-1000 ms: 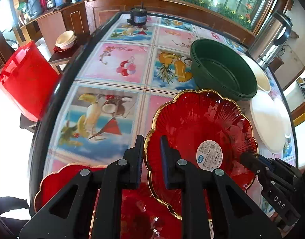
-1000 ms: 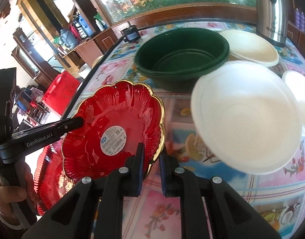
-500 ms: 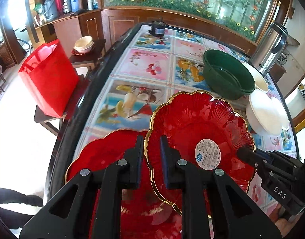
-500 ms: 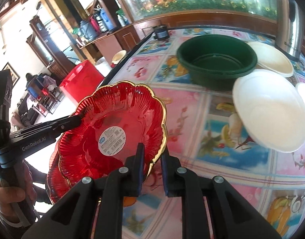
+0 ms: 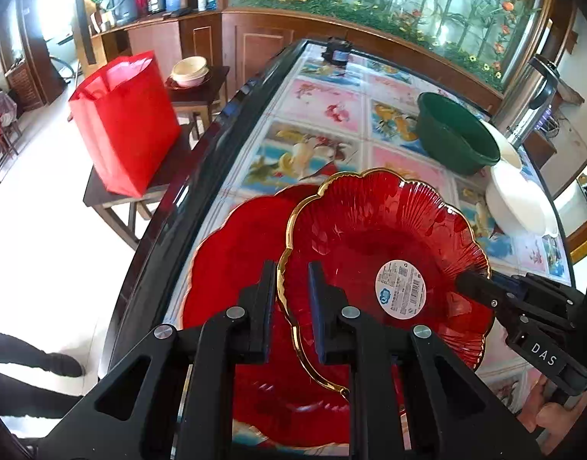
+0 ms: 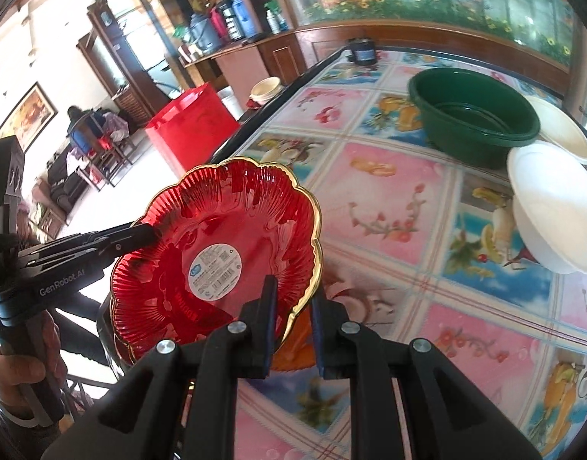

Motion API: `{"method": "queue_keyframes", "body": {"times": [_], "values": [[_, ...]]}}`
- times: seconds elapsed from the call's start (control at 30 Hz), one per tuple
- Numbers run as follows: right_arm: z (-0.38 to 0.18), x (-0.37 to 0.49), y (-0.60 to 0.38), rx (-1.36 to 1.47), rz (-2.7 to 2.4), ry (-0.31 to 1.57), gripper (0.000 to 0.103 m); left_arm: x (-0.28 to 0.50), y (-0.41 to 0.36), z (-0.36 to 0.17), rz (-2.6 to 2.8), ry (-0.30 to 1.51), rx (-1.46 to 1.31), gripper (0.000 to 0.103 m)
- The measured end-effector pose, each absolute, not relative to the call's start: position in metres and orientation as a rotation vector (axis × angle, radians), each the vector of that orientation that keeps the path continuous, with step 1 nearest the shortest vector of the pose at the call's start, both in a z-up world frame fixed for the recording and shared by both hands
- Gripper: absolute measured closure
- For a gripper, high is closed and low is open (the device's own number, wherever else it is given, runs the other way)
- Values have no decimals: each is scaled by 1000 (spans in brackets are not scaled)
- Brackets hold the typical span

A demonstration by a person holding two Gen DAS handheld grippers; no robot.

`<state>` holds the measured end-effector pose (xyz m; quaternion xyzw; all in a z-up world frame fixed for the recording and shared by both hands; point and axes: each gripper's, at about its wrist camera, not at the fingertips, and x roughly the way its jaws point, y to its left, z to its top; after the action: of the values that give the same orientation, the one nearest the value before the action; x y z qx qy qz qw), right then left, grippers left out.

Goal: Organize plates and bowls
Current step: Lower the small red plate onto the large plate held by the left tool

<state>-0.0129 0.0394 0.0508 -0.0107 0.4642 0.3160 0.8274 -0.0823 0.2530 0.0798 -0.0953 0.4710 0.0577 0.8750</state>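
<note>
Red plate (image 5: 370, 237), gold-rimmed, held tilted above second red plate (image 5: 232, 268) at table (image 5: 324, 99) edge. Left gripper (image 5: 289, 295) and right gripper (image 6: 291, 303) both clamp its rim. Lower plate mostly hidden.

Black grippers (image 5: 289, 299) with silver screws, blue-lined jaws, white "DAS" and "GenRobot.AI" lettering.

- The held plate (image 5: 370, 253) hung over the stacked plate (image 5: 232, 268), which lay on the table (image 5: 324, 99) at its near edge.
- Behind the stacked plate, farther along the table, sat the basin (image 5: 456, 138).
- Two bowls (image 6: 554, 207) lay just beside the basin, on its right.
- Left of the table, off its edge, a bag (image 5: 125, 119) stood on a low stool (image 5: 102, 199).
</note>
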Motion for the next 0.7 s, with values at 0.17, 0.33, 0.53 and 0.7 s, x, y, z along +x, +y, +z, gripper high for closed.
{"method": "queue_keyframes", "body": {"times": [0.17,0.33,0.53,0.7], "values": [[44,-18,52,-49,693,999,87,-93,263,73,142,994,-206,87],[38,-17,66,-97,698,1009,87,-94,270,59,160,1018,-224,87],[33,-17,72,-135,685,1015,87,-92,271,52,168,1029,-212,87],[32,-19,79,-173,688,1019,86,-93,275,46,177,1044,-208,87]]}}
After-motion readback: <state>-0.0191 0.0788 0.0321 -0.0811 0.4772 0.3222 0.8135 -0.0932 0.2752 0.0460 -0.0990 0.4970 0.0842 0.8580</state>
